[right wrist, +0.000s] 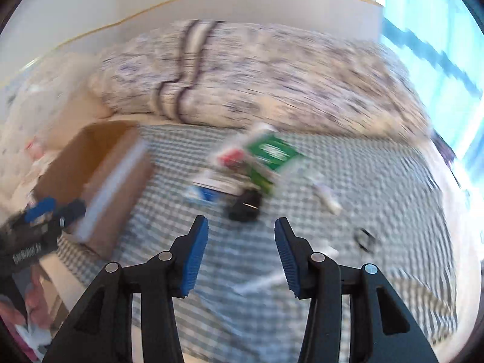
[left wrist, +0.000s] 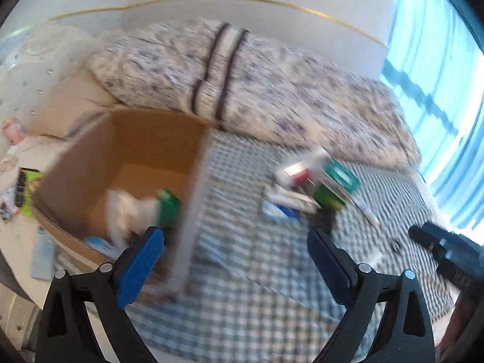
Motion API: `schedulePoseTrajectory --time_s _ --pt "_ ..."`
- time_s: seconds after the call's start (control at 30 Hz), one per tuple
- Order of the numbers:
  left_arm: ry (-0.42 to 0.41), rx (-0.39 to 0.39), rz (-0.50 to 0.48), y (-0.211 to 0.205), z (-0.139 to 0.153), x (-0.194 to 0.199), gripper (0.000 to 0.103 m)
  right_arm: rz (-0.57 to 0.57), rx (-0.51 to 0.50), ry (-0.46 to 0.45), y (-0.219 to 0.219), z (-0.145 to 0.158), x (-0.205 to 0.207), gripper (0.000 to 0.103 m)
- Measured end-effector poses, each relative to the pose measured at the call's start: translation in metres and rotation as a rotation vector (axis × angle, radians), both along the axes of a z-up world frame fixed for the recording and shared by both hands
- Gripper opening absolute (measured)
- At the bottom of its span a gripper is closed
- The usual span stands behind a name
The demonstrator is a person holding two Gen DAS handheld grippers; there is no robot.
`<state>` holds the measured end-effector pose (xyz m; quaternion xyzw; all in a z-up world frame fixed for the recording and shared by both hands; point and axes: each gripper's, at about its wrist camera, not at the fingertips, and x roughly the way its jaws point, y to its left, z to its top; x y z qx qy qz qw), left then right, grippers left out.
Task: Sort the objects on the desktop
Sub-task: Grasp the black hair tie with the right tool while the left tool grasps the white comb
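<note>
Both views are motion-blurred. An open cardboard box (left wrist: 127, 163) (right wrist: 99, 178) stands on a checked cloth (left wrist: 242, 302) (right wrist: 242, 308), holding a green pack (left wrist: 169, 208) and white items. A pile of loose things lies further right: a green box (left wrist: 335, 187) (right wrist: 272, 154), a red-and-white pack (left wrist: 298, 174) (right wrist: 231, 155), a blue-and-white packet (left wrist: 279, 210) (right wrist: 204, 193), a black object (right wrist: 245, 207) and a white tube (left wrist: 366, 211) (right wrist: 328, 198). My left gripper (left wrist: 236, 239) (right wrist: 54, 208) hangs open at the box's near right corner. My right gripper (right wrist: 241, 227) is open just short of the black object; nothing sits between its fingers.
A patterned quilt (left wrist: 272, 90) (right wrist: 272, 84) is bunched behind the cloth, with a white headboard wall beyond and a bright window (left wrist: 438, 90) at right. A small dark ring (right wrist: 364, 239) lies on the cloth. A hand (right wrist: 36, 308) grips the left tool.
</note>
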<state>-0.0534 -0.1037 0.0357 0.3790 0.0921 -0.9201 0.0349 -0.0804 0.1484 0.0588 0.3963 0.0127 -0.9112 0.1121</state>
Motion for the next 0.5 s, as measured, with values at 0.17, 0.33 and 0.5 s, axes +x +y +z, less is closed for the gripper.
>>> schedulePoseTrajectory --time_s 0.17,0.33,0.5 --pt "-0.048 -0.021 -0.145 0.076 -0.036 -0.004 0.101 -0.126 -0.005 -0.001 0.078 -0.017 0.008 0.056" --pt "0.006 -0.106 -0.273 0.145 -0.056 -0.005 0.101 -0.182 -0.047 -0.028 0.130 -0.051 0.003 0.058" --pt "-0.045 -0.126 -0.393 0.198 -0.090 -0.019 0.101 -0.202 -0.079 -0.069 0.158 -0.088 -0.012 0.058"
